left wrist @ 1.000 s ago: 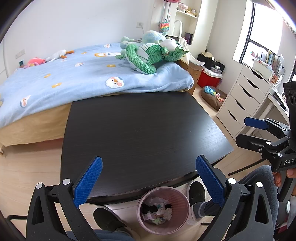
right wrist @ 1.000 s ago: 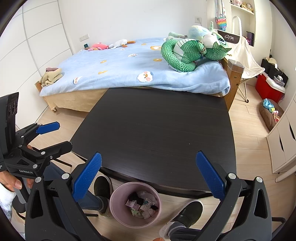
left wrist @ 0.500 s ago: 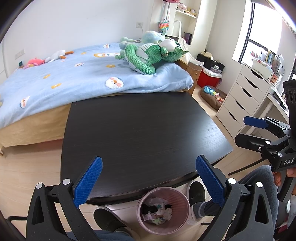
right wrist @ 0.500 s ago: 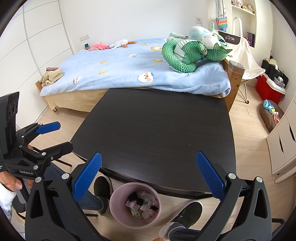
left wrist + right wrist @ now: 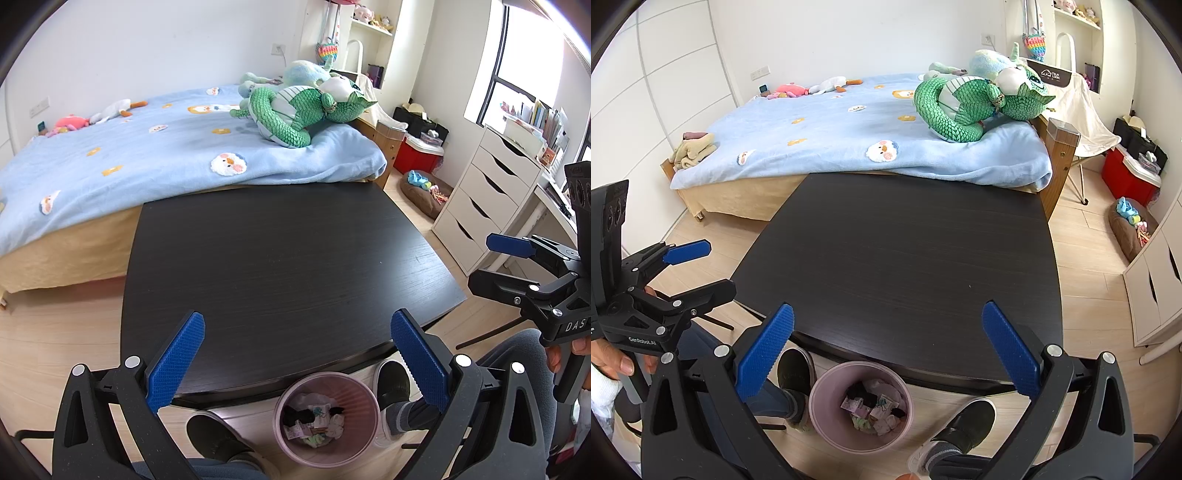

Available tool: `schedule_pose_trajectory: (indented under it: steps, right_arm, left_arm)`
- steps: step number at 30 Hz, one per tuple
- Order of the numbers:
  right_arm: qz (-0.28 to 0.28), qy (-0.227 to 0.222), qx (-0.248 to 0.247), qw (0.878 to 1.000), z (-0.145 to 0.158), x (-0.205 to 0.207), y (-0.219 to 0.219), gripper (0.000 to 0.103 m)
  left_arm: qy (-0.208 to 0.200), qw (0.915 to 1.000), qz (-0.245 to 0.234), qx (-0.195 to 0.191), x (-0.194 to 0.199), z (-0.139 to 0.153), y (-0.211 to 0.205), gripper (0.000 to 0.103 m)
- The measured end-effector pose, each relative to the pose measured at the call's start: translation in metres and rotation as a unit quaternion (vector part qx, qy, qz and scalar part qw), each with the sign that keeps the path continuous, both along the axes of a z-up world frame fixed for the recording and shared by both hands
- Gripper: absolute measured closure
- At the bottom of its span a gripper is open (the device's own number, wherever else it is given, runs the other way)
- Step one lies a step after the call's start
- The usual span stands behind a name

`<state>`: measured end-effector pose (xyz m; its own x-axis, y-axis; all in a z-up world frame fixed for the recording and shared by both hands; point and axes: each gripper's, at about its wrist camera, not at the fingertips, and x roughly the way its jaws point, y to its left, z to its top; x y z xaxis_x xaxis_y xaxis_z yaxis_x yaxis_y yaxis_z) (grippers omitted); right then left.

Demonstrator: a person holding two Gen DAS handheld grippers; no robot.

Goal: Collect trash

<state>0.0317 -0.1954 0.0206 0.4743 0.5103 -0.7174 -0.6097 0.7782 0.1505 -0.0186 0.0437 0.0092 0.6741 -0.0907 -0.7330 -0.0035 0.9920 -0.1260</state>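
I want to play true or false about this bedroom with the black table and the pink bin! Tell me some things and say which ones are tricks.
1. The pink bin has trash inside. True.
2. The bin stands on top of the black table. False: it is on the floor at the table's near edge, between the person's shoes.
3. The left gripper has its jaws wide apart and holds nothing. True.
4. The right gripper is squeezing a wrapper. False: its jaws are open and hold nothing.
5. A green plush dragon lies on the blue blanket. True.
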Motion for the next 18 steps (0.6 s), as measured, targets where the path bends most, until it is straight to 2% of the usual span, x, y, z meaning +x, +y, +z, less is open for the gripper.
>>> schedule_pose_trajectory:
  steps: [18]
  right_arm:
    - [0.000,0.001,0.000,1.000,-0.0020,0.0003,-0.0007,0.003]
  left_arm:
    - [-0.002,1.0000,-0.003,0.001,-0.0012,0.0022,-0.0030,0.006]
